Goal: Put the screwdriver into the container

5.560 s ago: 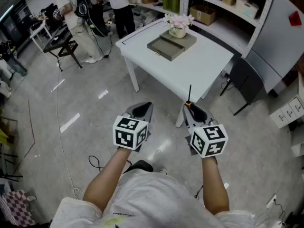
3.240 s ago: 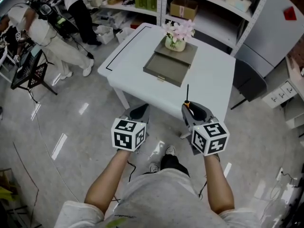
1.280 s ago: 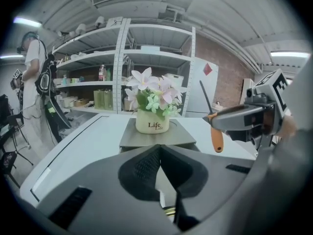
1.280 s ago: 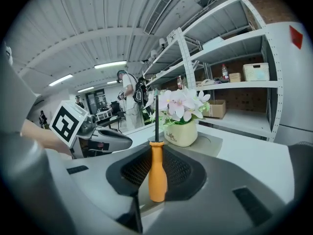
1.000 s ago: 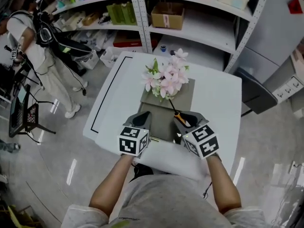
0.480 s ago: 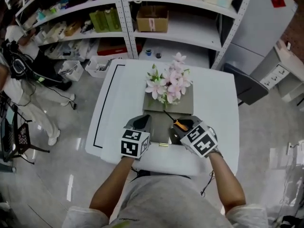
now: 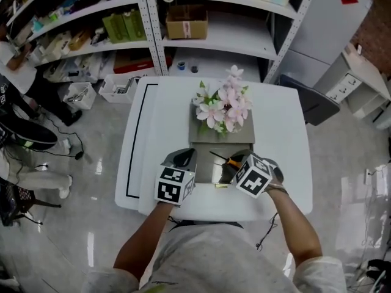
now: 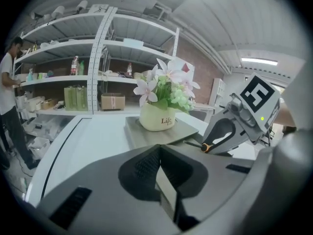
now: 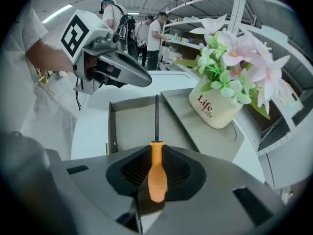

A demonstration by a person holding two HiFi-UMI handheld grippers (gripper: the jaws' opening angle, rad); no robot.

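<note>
White table [image 7: 281, 133] on a glossy grey floor [image 7: 91, 182], metal shelves [image 7: 208, 38] of boxes and bottles behind. On it sits a grey container [image 7: 201, 133], drawer [image 9: 132, 126] out, flower pot [image 7: 223, 108] on top. Right gripper [image 7: 239, 161] pinches the screwdriver [image 9: 156, 153] by its orange handle, shaft over the drawer. Left gripper [image 7: 183, 157] hangs just beside, jaws pressed together on nothing

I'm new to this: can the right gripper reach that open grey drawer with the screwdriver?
Probably yes: the right gripper holds the screwdriver with its shaft over the open drawer, whose floor looks bare; the flower pot sits behind it.
</note>
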